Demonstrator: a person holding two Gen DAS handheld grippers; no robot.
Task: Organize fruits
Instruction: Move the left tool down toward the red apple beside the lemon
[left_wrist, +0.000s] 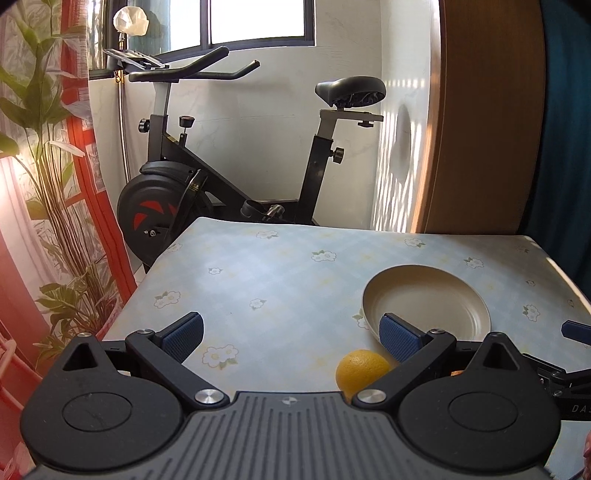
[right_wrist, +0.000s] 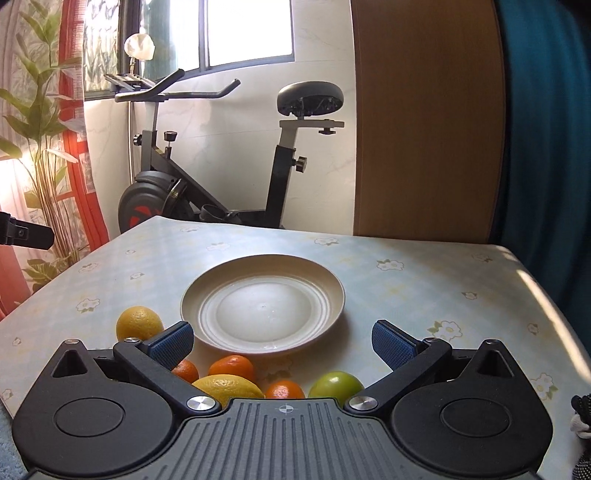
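Reading what little print there is: only the white letters "DAS" on a black arm part at the right edge of the left wrist view, the rest cut off; nothing else legible, no labels on fruit or plate. The table (right_wrist: 424, 280) wears a pale blue-and-yellow check cloth w/ small white flower prints, sun patch on its right edge. Left gripper (left_wrist: 291, 338) hangs over the table's near-left part, blue pads spread wide, nothing between them; right gripper (right_wrist: 282, 345) likewise spread wide & empty, over the near edge. Cream plate (right_wrist: 262, 301) sits about mid-table, bare, ridged rings inside. Fruit all on the cloth by the near edge, none on the plate: an orange-yellow citrus (right_wrist: 138, 323) just left of the plate's near-left rim; three small mandarins (right_wrist: 232, 367) in a loose row near the plate's near rim; a lemon (right_wrist: 229, 387) just nearer than them, partly hidden by the gripper body; a green apple (right_wrist: 334, 384) to the right of those. In the left wrist view only the yellow citrus shows, close by the right pad. Room: a black exercise bike (right_wrist: 207, 184) stands beyond the table's far edge against a white wall, window above; a red-framed curtain w/ plant print (left_wrist: 48, 184) off the left edge, a wood panel (right_wrist: 424, 118) & teal cloth (right_wrist: 543, 122) past the far-right corner. Cloth's left half, far strip & right side lie bare, so open room there.
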